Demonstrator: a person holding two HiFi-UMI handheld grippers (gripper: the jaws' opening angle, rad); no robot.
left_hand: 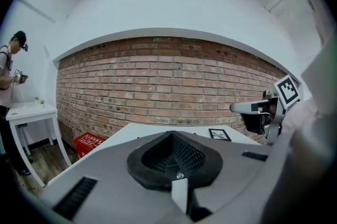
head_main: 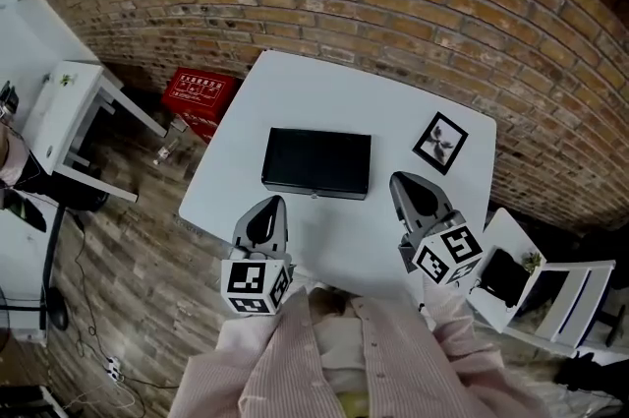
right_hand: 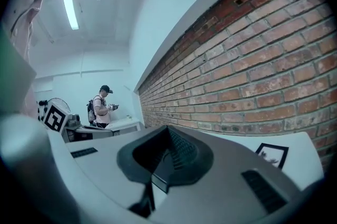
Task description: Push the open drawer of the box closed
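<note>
A flat black box [head_main: 316, 162] lies in the middle of the white table [head_main: 324, 91]. Its small drawer knob [head_main: 314, 196] faces me, and the front looks flush from above. My left gripper [head_main: 276, 203] hovers just short of the box's front left corner, jaws shut and empty. My right gripper [head_main: 402, 180] hangs to the right of the box, apart from it, also shut with nothing held. Both gripper views point above the box, so it is hidden there. The left gripper [left_hand: 171, 137] and the right gripper [right_hand: 167, 131] each show closed tips.
A framed picture [head_main: 440, 143] lies on the table's far right. On the floor to the left sit a red crate [head_main: 200, 95] and a white side table [head_main: 69, 106]. A white chair [head_main: 550, 298] stands at the right. A person [right_hand: 102, 107] stands by the far wall.
</note>
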